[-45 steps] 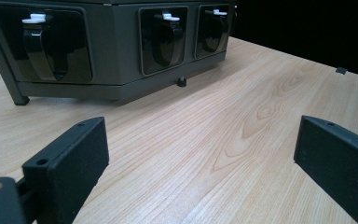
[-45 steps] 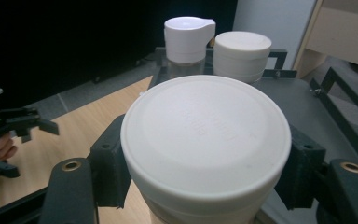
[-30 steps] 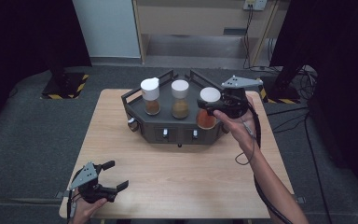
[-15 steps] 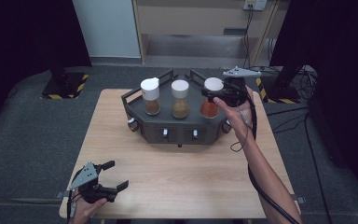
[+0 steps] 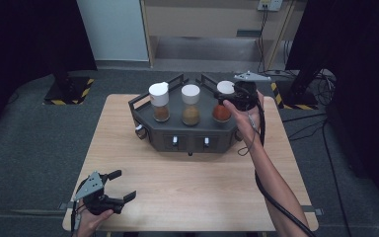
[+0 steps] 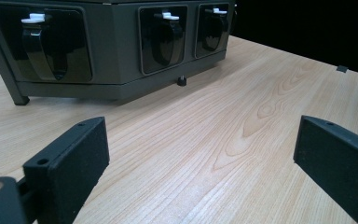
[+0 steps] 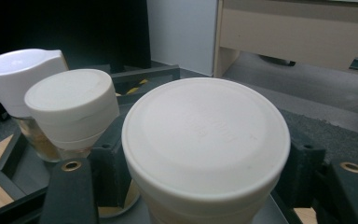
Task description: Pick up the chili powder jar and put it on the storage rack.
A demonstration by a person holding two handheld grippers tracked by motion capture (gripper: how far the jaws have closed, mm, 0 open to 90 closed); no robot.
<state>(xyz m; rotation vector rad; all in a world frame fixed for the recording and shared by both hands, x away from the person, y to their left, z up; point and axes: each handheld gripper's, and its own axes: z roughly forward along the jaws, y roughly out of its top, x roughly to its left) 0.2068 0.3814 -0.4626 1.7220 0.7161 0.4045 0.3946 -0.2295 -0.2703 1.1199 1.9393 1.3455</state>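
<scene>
- Here the right gripper [image 5: 233, 97] is clamped round the white lid of the right-hand jar [image 5: 221, 106], which stands upright, long axis vertical, lid up, in the dark rack [image 5: 187, 140].
- The left gripper [image 5: 119, 185] rests spread and empty, well apart from the rack.

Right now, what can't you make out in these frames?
- High view: the right gripper is shut on the red-spice jar; the hand hides the jaw contact and the jar's right side.
- Right gripper view: that jar's white lid blocks its contents; the bottom edge cuts off its body.
- Left gripper view: the rack is cropped at the top, so its jars are out of frame.
- High view: the rack's front knobs are too small to read.
</scene>
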